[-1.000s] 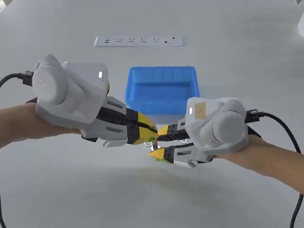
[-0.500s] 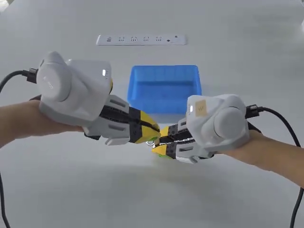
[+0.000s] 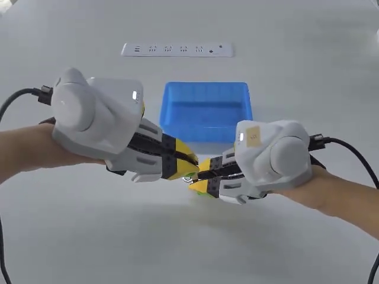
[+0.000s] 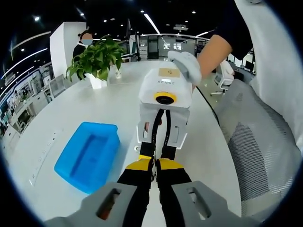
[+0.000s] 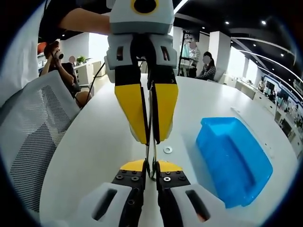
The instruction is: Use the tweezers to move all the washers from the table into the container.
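In the head view my left gripper (image 3: 190,164) and right gripper (image 3: 200,177) meet tip to tip just in front of the blue container (image 3: 204,112). Thin metal tweezers (image 5: 150,142) run from the left gripper's yellow jaws down into the right gripper's (image 5: 150,166) jaws, and both look shut on them. One small washer (image 5: 167,150) lies on the white table beside the tips, between them and the container (image 5: 234,161). The left gripper view has its own gripper (image 4: 154,166) facing the right one, with the container (image 4: 87,156) to the left.
A white power strip (image 3: 176,49) lies beyond the container. Black cables trail from both grippers. A potted plant (image 4: 97,59) stands far down the table, and a mesh chair (image 4: 265,151) sits at its side. People sit in the background.
The right gripper has moved up and closer to the left gripper's tips. The head camera has shifted a little.
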A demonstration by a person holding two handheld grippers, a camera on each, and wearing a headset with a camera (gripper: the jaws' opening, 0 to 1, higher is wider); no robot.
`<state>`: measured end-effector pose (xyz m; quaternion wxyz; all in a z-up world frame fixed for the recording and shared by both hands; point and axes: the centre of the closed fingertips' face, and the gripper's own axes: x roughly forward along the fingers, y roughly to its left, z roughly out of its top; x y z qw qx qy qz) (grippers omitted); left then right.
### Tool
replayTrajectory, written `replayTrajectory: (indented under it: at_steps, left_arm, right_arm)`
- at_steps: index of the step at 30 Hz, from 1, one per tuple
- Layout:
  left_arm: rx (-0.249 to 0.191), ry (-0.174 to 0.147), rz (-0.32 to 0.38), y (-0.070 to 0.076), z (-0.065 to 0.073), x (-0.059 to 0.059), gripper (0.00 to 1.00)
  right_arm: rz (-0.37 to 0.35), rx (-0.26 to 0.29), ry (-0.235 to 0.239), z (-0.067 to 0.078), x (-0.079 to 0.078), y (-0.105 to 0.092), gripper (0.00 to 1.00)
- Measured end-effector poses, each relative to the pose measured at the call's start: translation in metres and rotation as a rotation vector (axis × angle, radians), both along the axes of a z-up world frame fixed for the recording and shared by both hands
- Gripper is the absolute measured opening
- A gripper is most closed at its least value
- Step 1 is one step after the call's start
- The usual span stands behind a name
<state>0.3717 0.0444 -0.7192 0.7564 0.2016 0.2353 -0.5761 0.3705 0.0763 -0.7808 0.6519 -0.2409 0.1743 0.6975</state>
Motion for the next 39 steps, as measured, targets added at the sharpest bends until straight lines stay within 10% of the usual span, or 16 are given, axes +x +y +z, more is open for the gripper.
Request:
replayTrajectory:
  at_steps: [7,9,12,18,27,29,33,39]
  left_arm:
    - [-0.015,-0.003,-0.001,0.000,0.005,0.001,0.09]
    - [-0.085,0.082,0.030,-0.004,0.011,-0.004,0.15]
    - [-0.025,0.025,0.023,0.002,0.006,0.001,0.17]
    - [-0.021,0.035,0.050,0.008,0.006,-0.001,0.20]
    - [-0.057,0.063,0.151,0.026,0.015,-0.002,0.29]
    - [-0.051,-0.006,0.168,0.031,0.018,0.001,0.30]
    - [-0.092,-0.021,0.221,0.040,0.023,-0.006,0.47]
    - [-0.130,0.014,0.276,0.055,0.023,-0.024,0.62]
  right_arm:
    - [-0.007,0.020,0.001,0.004,0.001,0.001,0.08]
    - [-0.012,0.027,0.004,0.005,0.001,0.002,0.08]
    - [-0.021,0.035,0.010,0.007,0.002,0.003,0.08]
    - [-0.025,0.044,0.010,0.011,0.002,0.003,0.09]
    - [-0.045,0.060,0.009,0.025,0.004,-0.005,0.09]
    - [-0.053,0.060,0.003,0.029,0.005,-0.007,0.09]
    - [-0.067,0.075,-0.012,0.044,0.010,-0.013,0.09]
    - [-0.072,0.096,-0.039,0.070,0.018,-0.017,0.09]
